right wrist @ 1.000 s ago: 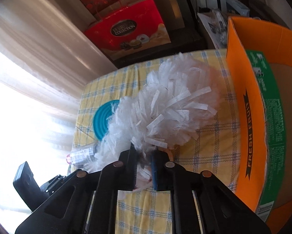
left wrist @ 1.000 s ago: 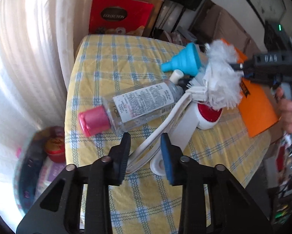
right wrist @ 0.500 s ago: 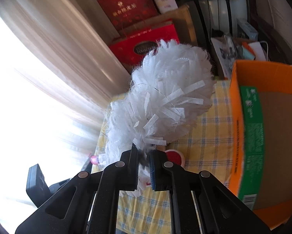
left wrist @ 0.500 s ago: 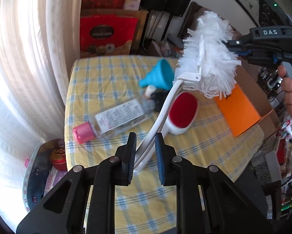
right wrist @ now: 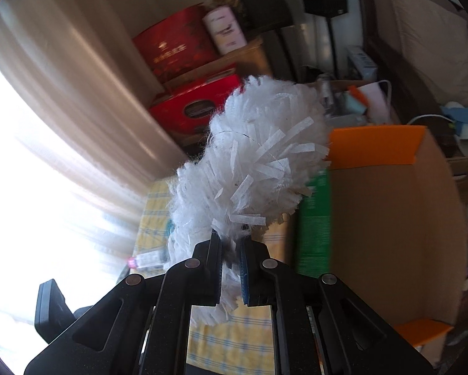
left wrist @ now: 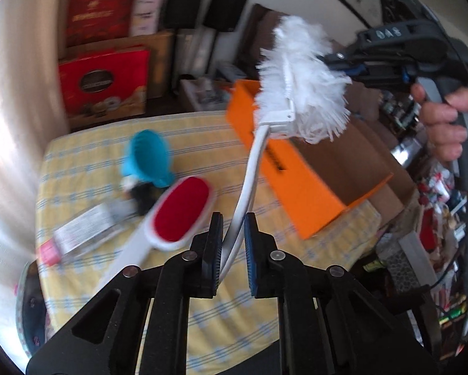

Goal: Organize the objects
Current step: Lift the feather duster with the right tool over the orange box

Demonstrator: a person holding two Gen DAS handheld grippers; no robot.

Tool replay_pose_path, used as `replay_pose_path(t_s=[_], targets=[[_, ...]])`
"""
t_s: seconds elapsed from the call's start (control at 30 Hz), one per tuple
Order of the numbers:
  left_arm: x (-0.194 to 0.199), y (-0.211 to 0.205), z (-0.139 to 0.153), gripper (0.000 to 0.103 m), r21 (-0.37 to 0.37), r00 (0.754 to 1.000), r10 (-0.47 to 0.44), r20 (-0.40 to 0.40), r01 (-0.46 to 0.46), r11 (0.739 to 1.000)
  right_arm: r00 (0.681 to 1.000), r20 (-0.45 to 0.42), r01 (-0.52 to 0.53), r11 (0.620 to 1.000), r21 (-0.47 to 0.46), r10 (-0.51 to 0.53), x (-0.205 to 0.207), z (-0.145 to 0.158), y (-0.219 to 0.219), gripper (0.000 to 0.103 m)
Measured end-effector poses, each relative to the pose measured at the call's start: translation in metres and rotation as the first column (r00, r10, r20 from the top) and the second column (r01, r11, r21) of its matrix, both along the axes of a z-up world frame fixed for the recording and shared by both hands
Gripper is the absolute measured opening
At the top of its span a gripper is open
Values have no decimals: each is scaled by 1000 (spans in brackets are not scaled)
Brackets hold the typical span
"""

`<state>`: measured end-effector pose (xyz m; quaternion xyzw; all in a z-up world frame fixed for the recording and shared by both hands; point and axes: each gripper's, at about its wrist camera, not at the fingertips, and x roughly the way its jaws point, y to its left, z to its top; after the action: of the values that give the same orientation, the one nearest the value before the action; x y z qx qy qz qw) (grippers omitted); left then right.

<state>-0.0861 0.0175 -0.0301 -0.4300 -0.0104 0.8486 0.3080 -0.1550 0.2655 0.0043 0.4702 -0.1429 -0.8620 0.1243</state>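
Holding the duster (left wrist: 299,81) aloft over your orange cardboard box (left wrist: 299,168): left gripper (left wrist: 233,228) clamps handle, right gripper (right wrist: 231,250) pinches fluff. Box interior looks bare; yellow checked tablecloth (left wrist: 87,150) below.

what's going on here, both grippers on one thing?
Yes. A person is carrying a white duster with both grippers: the left gripper is shut on its curved handle, the right gripper on its fluffy head. It hangs in the air above the orange cardboard box. The lint brush, teal funnel and bottle lie on the checked table.
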Motion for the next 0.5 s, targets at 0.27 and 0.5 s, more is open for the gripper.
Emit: replay_pose_path(t_s=[0.27,0.5], targets=[[7,81,14,9,-5,992,-125,-13,125,992,995,8,99,995,33,-99,6,7,76,7],[-2,140,27,8,-18,979,-204,-15,203,979,981,31,189,981,28,-190,-3,10,136,7]])
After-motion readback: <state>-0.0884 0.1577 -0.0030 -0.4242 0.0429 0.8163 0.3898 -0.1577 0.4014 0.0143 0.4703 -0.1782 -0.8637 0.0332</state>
